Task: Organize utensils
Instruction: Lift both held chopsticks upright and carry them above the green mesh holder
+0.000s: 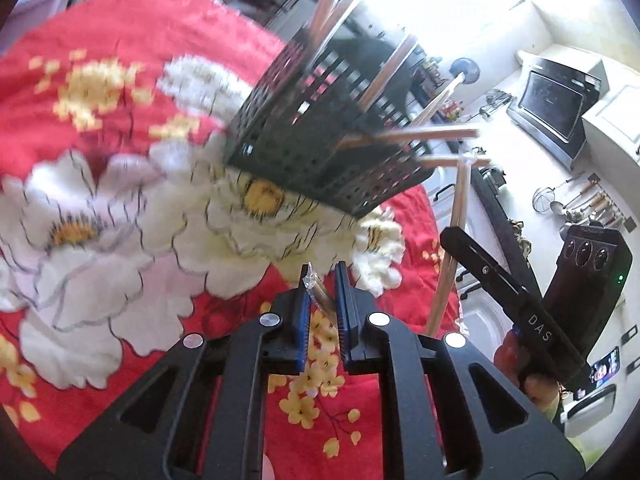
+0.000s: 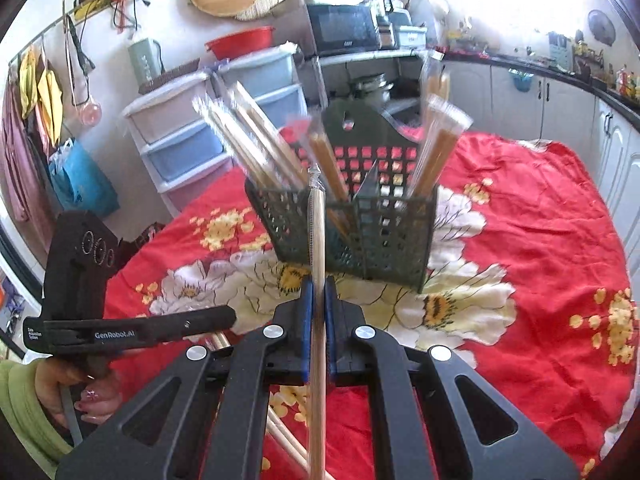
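A dark perforated utensil basket (image 2: pixel 360 220) stands on the red floral cloth (image 2: pixel 520 240) and holds several wrapped chopstick packs (image 2: pixel 256 136). It also shows in the left wrist view (image 1: pixel 320 128), blurred and tilted. My right gripper (image 2: pixel 319 304) is shut on a wrapped chopstick pack (image 2: pixel 318 240) that points up toward the basket's front. My left gripper (image 1: pixel 324 280) is shut on the end of another wrapped chopstick pack (image 1: pixel 318 294). The right gripper's body (image 1: pixel 520 304) appears at the right of the left wrist view, with its pack (image 1: pixel 452 240) beside it.
Plastic drawer units (image 2: pixel 188 136) and a microwave (image 2: pixel 344 28) stand behind the table. Kitchen cabinets (image 2: pixel 560 96) run along the right. More wrapped packs (image 2: pixel 288 436) lie on the cloth under the right gripper. The left gripper's body (image 2: pixel 120 332) is at the left.
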